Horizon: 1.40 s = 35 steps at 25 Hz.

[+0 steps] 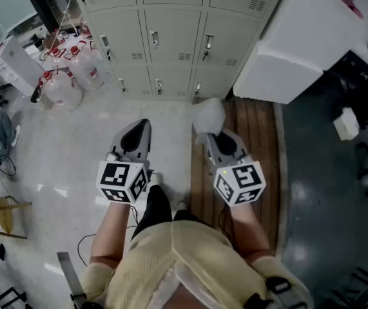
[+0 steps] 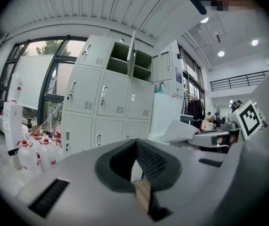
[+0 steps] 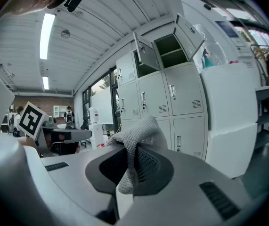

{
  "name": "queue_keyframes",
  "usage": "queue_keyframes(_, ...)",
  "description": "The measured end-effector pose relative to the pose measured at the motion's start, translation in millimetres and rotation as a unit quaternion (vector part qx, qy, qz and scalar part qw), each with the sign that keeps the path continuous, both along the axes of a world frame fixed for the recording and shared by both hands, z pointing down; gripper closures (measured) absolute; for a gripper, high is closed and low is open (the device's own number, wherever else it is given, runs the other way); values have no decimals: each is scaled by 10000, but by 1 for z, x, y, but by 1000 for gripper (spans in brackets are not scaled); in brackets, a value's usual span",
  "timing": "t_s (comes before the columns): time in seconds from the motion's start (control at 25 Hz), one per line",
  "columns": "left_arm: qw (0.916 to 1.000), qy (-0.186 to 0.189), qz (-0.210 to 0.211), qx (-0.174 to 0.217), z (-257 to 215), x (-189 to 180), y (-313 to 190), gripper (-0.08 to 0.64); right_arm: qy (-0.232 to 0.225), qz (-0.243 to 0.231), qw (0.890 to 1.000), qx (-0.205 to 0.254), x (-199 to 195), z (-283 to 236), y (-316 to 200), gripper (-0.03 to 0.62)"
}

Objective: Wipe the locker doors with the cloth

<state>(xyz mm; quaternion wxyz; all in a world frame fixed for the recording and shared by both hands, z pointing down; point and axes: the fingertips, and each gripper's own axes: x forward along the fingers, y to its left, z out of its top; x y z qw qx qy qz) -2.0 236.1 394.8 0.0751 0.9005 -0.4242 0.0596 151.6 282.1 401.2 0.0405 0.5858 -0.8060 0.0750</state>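
In a bright workroom, facing a bank of pale grey lockers (image 1: 171, 37), with water bottles (image 1: 74, 76) clustered on the floor to the left and a big white cabinet (image 1: 300, 50) crowding in from the right. Standing well short of the doors, partly on a wooden platform (image 1: 264, 140).

Clamped in the right gripper (image 1: 204, 134): a light grey cloth (image 1: 208, 114), bunched above the closed jaws and trailing down between them in the right gripper view. Held level beside it, the left gripper (image 1: 145, 124), jaws brought together on nothing.

High in the bank, open locker doors (image 3: 146, 55) swung outward, seen from both gripper views; lower rows all shut.

No contact yet between cloth and metal, and no streak or damp patch anywhere to mark a wiped panel. Judged from that, barely begun: cloth in hand, but the approach to the lockers and every door left to do. Likely next: closing the gap and pressing the cloth flat against a door.
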Motion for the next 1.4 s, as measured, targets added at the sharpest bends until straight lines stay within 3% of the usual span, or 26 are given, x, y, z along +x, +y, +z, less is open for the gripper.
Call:
queue_keyframes(0.48,9992,237,251,197,-10,-31,-77,558,-14,200,9998,16,-27,-5,-71,578)
queue_keyframes(0.96,9993,-4,258,260,-11,-93,-177,558,77,181,9998,18,-93,-2,-183,578)
queue_keyframes(1.4,9990,-81,-341,274,-5,-139,-241,558,241,-158,9996,73,-127,4,-281,578)
